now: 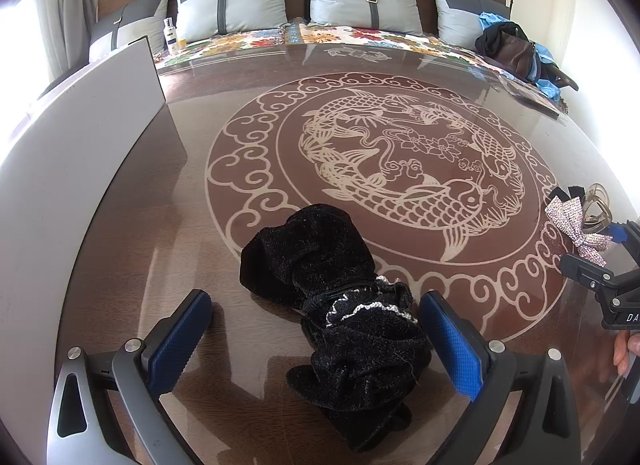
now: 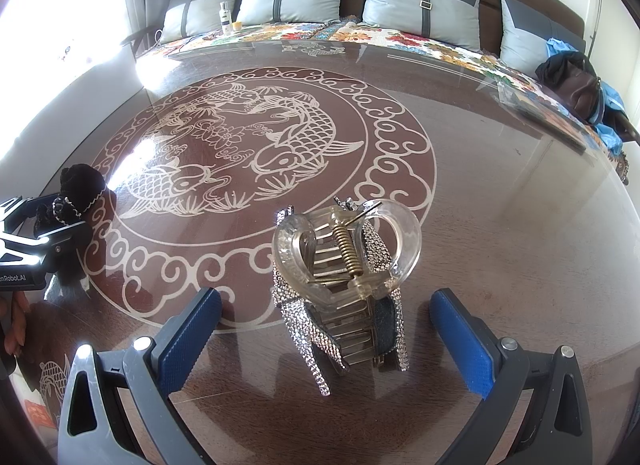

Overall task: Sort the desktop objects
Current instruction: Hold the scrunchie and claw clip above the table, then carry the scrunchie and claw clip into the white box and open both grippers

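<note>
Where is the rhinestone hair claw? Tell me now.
The rhinestone hair claw lies on the glass table between the open right tool fingers, on the fish medallion's near-right rim.

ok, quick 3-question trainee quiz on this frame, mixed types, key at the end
1. True or false: the left claw is shut on the black velvet hair bow.
2. Which item lies between the right claw's fingers? A) white bottle B) clear hair clip with rhinestone bow C) brown bag
3. Fill in: the glass table top carries a round pattern of ____.

Key:
1. False. Both claws are open; the bow lies on the glass between the left fingers.
2. B, the clear hair clip with rhinestone bow.
3. Fish, the fish pattern.
</note>
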Available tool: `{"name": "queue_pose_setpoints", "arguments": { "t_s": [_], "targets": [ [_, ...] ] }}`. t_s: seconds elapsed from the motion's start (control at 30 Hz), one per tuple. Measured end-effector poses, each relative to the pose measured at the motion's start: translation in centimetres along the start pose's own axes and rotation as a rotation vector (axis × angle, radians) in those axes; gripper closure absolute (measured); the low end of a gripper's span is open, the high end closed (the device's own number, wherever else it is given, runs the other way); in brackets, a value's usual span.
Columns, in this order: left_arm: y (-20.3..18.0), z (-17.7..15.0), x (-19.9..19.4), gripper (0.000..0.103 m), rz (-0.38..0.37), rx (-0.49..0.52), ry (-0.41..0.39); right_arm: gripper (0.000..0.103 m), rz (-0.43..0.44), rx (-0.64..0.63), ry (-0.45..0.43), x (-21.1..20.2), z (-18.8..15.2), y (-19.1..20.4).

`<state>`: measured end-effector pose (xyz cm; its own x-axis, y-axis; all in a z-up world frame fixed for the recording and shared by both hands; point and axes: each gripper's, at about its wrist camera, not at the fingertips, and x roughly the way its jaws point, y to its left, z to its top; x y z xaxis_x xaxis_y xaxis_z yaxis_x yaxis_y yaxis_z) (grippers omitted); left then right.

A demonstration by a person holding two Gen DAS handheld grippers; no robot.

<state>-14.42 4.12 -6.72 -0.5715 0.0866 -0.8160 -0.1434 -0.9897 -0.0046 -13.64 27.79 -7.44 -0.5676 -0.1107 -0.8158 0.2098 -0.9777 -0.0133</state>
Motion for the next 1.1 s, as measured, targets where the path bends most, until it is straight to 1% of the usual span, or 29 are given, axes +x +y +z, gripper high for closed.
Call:
{"name": "queue_pose_setpoints", "arguments": {
  "t_s": [0.1, 0.2, 0.23, 0.3, 0.37, 0.4, 0.43, 0.47, 0.5, 0.53, 0.6, 0.63, 0.73, 0.83, 0.9, 0.97, 1.0, 1.1],
  "targets": [
    [0.0, 0.0, -0.1, 0.0, 0.007, -0.007, 0.025, 0.0, 0.0, 0.0, 0.0, 0.0, 0.0, 0.0],
    [0.2, 0.8, 0.2, 0.0, -0.023, 0.038, 0.112, 0.0, 0.003, 0.0, 0.0, 0.0, 0.0, 0.0],
    [0.2, 1.2, 0.4, 0.0, -0.029, 0.049, 0.139, 0.0, 0.01, -0.014, 0.02, 0.0, 0.2, 0.0],
    [0.0, 1.6, 0.7, 0.0, -0.035, 0.061, 0.174, 0.0, 0.043, -0.058, 0.106, 0.3, 1.0, -0.1],
    [-0.1, 1.9, 0.9, 0.0, -0.036, 0.069, 0.19, 0.0, 0.043, -0.046, 0.168, 0.5, 1.5, -0.5],
    [-0.2, 1.9, 0.9, 0.0, -0.038, 0.075, 0.193, 0.003, 0.053, -0.037, 0.181, 0.4, 1.8, -0.7],
    [-0.3, 1.9, 0.7, 0.007, -0.042, 0.086, 0.182, 0.016, 0.047, -0.034, 0.181, 0.2, 2.0, -0.8],
    [-0.4, 1.9, 0.2, 0.036, -0.05, 0.097, 0.15, 0.027, 0.023, -0.042, 0.177, 0.0, 2.2, -0.8],
    [-0.5, 1.8, -0.3, 0.053, -0.058, 0.106, 0.131, 0.049, 0.037, -0.039, 0.173, -0.4, 2.4, -0.8],
    [-0.5, 1.7, -0.6, 0.068, -0.05, 0.111, 0.133, 0.049, 0.047, -0.023, 0.186, -0.6, 2.6, -0.8],
    [-0.1, 1.6, -1.5, 0.068, -0.083, 0.104, 0.115, 0.049, 0.058, -0.023, 0.176, -1.6, 2.8, -0.4],
    [0.1, 1.4, -2.1, 0.068, -0.085, 0.099, 0.103, 0.049, 0.058, -0.029, 0.164, -2.3, 2.9, 0.0],
    [1.4, 1.4, -4.4, 0.068, -0.133, 0.036, 0.071, 0.049, 0.075, -0.033, 0.153, -3.8, 3.5, 0.8],
    [3.2, 2.0, -7.9, 0.068, -0.175, -0.028, 0.015, 0.049, 0.081, -0.07, 0.137, -5.4, 4.8, 2.6],
    [5.2, 2.5, -10.8, 0.068, -0.194, -0.072, -0.034, 0.049, 0.107, -0.095, 0.107, -6.7, 6.4, 4.6],
    [8.1, 3.0, -13.7, 0.068, -0.188, -0.105, -0.084, 0.049, 0.148, -0.131, 0.059, -8.3, 8.3, 7.4],
    [9.8, 3.2, -15.0, 0.068, -0.172, -0.12, -0.105, 0.049, 0.173, -0.148, 0.034, -9.0, 9.4, 9.1],
    [15.9, 3.2, -17.9, 0.068, -0.095, -0.191, -0.133, 0.049, 0.266, -0.185, -0.031, -10.9, 12.3, 14.8]
  ]
}}
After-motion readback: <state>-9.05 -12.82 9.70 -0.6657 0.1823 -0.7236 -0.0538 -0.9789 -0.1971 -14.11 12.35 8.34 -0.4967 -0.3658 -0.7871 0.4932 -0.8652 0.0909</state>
